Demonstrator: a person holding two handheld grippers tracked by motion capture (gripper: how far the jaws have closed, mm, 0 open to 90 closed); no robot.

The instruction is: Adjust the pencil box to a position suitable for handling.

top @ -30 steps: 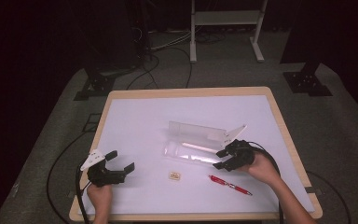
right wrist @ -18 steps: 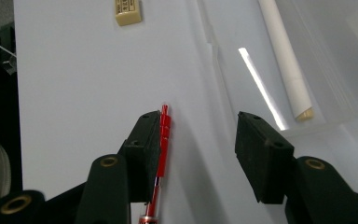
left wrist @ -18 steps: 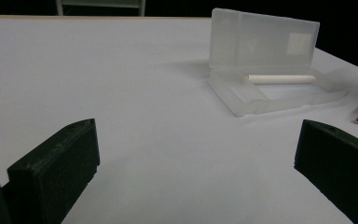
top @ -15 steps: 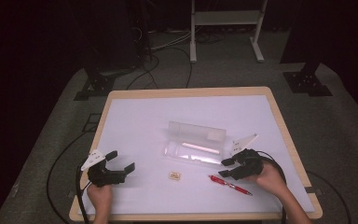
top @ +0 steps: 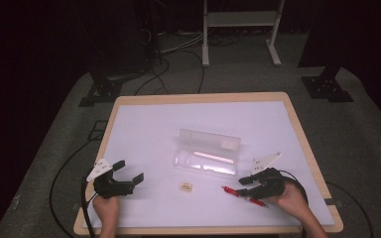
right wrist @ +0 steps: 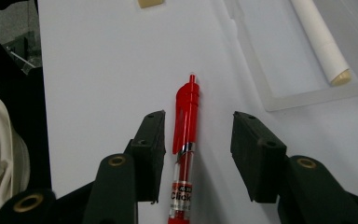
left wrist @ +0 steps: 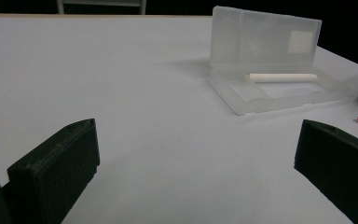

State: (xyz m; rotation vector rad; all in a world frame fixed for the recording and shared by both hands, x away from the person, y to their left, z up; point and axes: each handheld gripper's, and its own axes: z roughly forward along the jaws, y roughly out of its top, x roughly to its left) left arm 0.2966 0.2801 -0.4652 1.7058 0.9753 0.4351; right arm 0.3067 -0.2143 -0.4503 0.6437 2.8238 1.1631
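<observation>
Dark floor and cables surround the white-topped table, where a clear plastic case lies open at mid-table, a white stick in its tray. Near left, the left gripper rests with jaws spread wide on nothing. Near right, the right gripper straddles the red pen, its jaws just closing, pads not yet touching. That pen lies flat, red cap, clear barrel printed "Click". A small tan eraser lies near the case.

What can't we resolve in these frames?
- Red pen: its lower end is cut off by the right gripper view's bottom edge; its label is only partly legible.
- Small tan item: too small in the high view to identify; cut by the top edge in the right gripper view.
- White stick in the clear case: no markings resolvable.
</observation>
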